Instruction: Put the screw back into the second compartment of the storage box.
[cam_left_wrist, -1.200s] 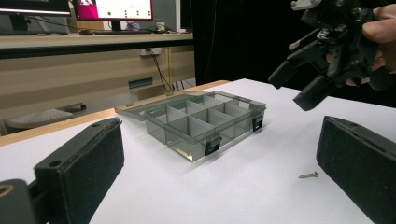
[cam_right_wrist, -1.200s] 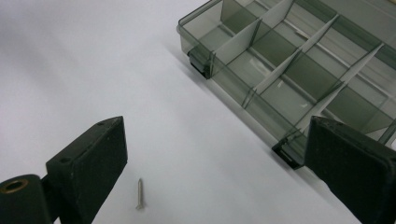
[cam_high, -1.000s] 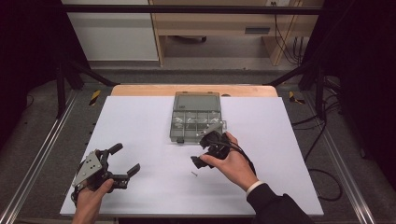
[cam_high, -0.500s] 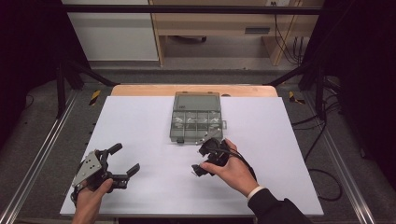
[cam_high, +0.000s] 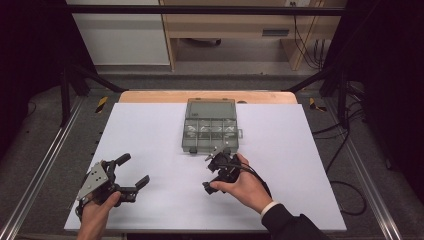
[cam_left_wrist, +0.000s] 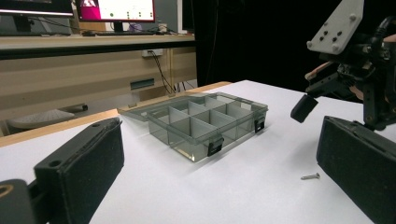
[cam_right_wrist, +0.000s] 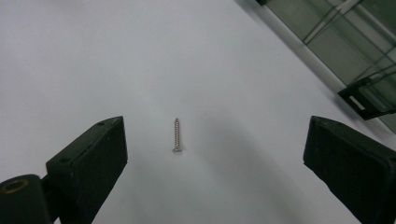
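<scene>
A small silver screw (cam_right_wrist: 176, 135) lies flat on the white worktop (cam_high: 150, 125), just in front of the compartment box (cam_high: 211, 131) and apart from it. In the right gripper view the screw sits between the two black jaws, nearer the left one and touching neither, its pointed end away from the camera and its head toward it. In the left gripper view the same screw (cam_left_wrist: 310, 176) lies on the bare surface just beside the near jaw at the right of that view.

The right claw (cam_high: 214, 171) is spread wide and holds nothing; it hangs over the screw with the jaws tilted down toward the worktop. A hand (cam_high: 245, 186) in a dark sleeve grips it, and a black cable trails from it.

The compartment box is of clear grey plastic, divided into small cells by thin walls, with its lid (cam_high: 210, 108) folded open flat behind it. Two black latches (cam_left_wrist: 215, 147) sit on the front wall. Whether the cells hold anything cannot be told.

The left claw (cam_high: 131, 171) is also spread and empty, resting low at the near left of the worktop, well apart from the box and the screw. A grey three-cornered plate (cam_high: 93, 178) is mounted on top of it.

A monitor (cam_left_wrist: 116, 9) stands on a wooden desk beyond the worktop; its screen shows pink and white areas, and the writing on it is too small to read. No label or brand is legible on the box or on the grippers.
</scene>
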